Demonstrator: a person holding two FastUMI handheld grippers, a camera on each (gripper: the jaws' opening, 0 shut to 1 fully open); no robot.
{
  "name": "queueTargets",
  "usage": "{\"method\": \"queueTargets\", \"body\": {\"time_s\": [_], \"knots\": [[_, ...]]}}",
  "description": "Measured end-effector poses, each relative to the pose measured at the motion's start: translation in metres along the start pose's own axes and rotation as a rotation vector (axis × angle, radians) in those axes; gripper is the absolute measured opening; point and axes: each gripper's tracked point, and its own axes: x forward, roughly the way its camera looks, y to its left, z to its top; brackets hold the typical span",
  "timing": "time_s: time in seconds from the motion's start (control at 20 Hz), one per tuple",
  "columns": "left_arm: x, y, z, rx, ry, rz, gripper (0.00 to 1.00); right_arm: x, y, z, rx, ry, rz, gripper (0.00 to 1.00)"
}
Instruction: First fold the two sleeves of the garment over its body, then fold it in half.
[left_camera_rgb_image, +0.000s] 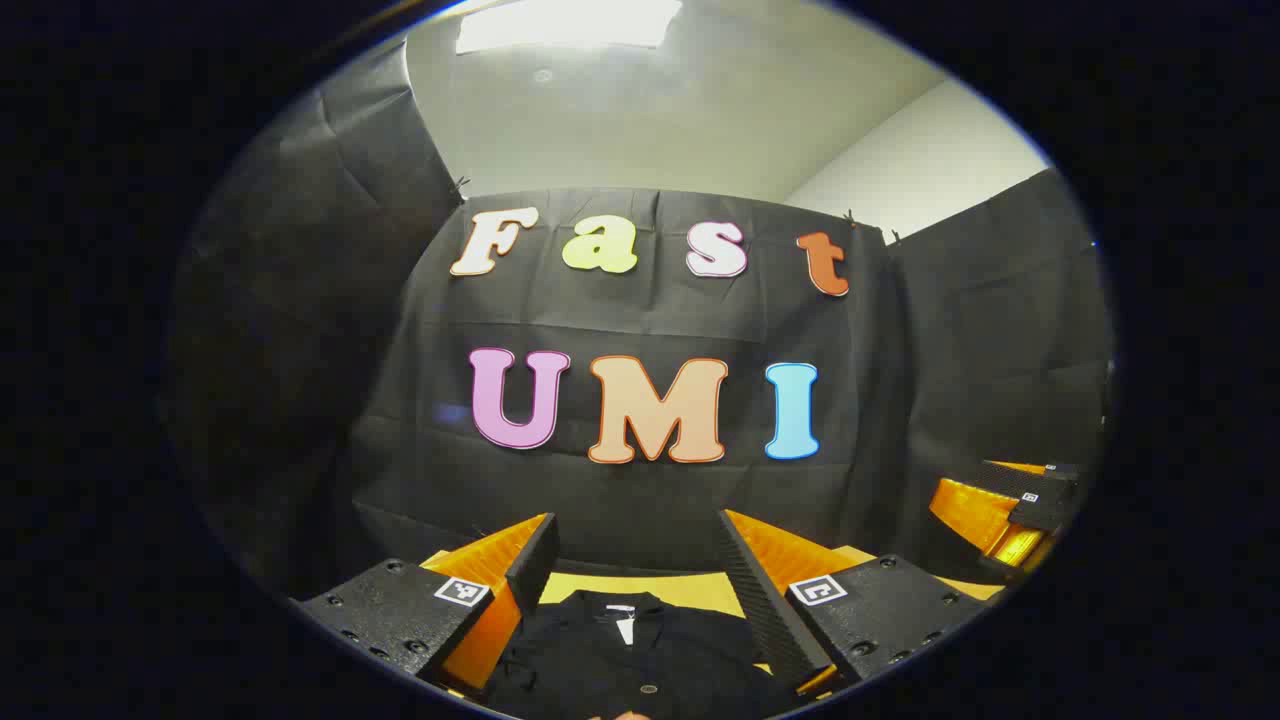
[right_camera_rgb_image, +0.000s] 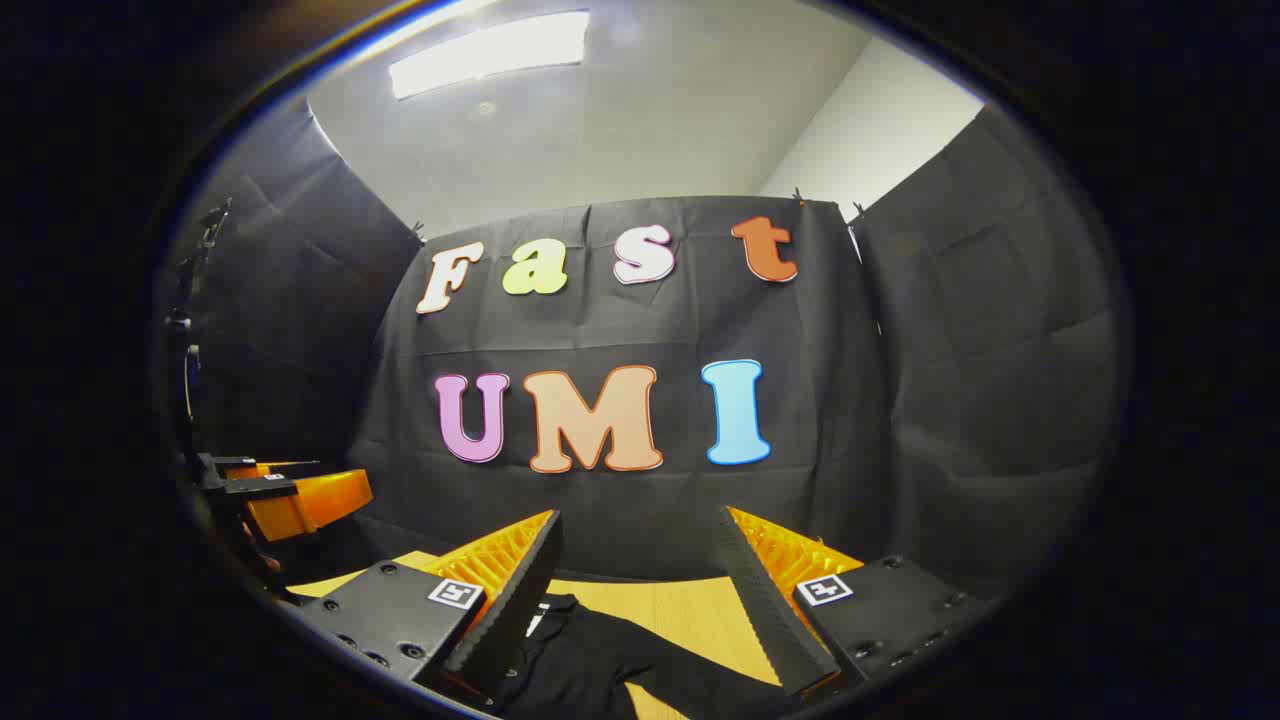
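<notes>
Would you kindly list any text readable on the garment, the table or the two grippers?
Neck label on the garment: too small to read.
Square markers on the left gripper and the right gripper: coded patterns, no words.
Table: none.

Black garment (left_camera_rgb_image: 640, 655), white neck label; yellow wood-grain table (right_camera_rgb_image: 690, 610)
</notes>
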Motion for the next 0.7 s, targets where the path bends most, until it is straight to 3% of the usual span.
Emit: {"method": "queueTargets", "body": {"time_s": [0.7], "knots": [[-0.029,0.083,-0.003,0.098,0.01,0.106,0.93,0.003,0.069,-0.005,0.0,-0.01,0.046,0.98]]}}
